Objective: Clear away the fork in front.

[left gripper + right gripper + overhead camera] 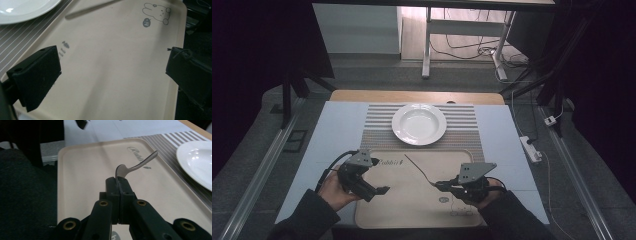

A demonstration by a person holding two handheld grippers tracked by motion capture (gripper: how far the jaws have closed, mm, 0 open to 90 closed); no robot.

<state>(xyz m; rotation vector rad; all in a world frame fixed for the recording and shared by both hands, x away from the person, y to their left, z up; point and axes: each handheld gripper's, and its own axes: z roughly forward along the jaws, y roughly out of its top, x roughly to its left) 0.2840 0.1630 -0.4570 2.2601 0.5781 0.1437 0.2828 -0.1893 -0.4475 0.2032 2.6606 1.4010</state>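
A thin metal spoon (418,169) hangs over the beige tray (412,205), its handle pointing away toward the far left. My right gripper (438,185) is shut on its bowl end. In the right gripper view the jaws (117,180) are pressed together on the spoon (140,163), whose handle rises up and to the right above the tray (85,165). My left gripper (378,193) sits low over the tray's near left part, open. Its jaws (113,65) stand wide apart with only bare tray (112,37) between them. A white plate (419,123) rests beyond the tray.
The plate (22,8) (197,162) lies on a striped placemat (377,125) over a pale sheet (337,135) covering the table. A power strip (531,149) and cables lie on the floor at right. A dark sleeve (25,190) sits close to the tray's left rim.
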